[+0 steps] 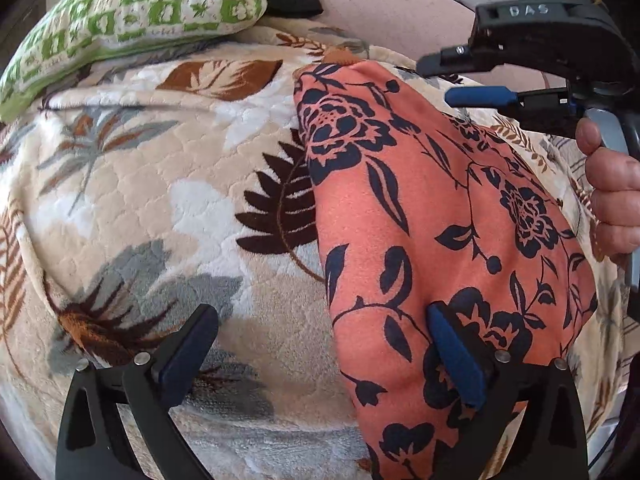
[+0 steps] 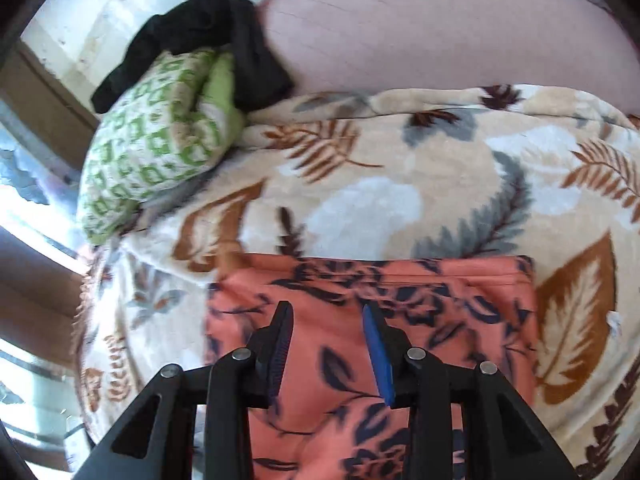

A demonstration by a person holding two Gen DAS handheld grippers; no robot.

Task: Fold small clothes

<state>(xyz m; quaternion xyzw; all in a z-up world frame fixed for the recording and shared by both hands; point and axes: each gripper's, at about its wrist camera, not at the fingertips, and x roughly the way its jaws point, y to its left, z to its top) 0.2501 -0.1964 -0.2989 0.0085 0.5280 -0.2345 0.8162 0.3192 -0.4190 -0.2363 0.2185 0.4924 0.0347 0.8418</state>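
An orange garment with a dark floral print [image 1: 432, 216] lies folded flat on a leaf-patterned blanket [image 1: 140, 184]. My left gripper [image 1: 320, 320] is open and empty, its left finger over the blanket and its right finger over the garment's near part. My right gripper [image 1: 440, 80] shows at the upper right of the left wrist view, above the garment's far side, held by a hand [image 1: 612, 192]. In the right wrist view the right gripper [image 2: 326, 316] is open and empty just above the garment [image 2: 340, 360], near its folded far edge.
A green and white patterned pillow [image 1: 132, 12] lies at the far left of the bed, also in the right wrist view [image 2: 156, 140], with a black garment [image 2: 208, 36] draped on it. A pink surface [image 2: 440, 36] lies beyond the blanket [image 2: 400, 184].
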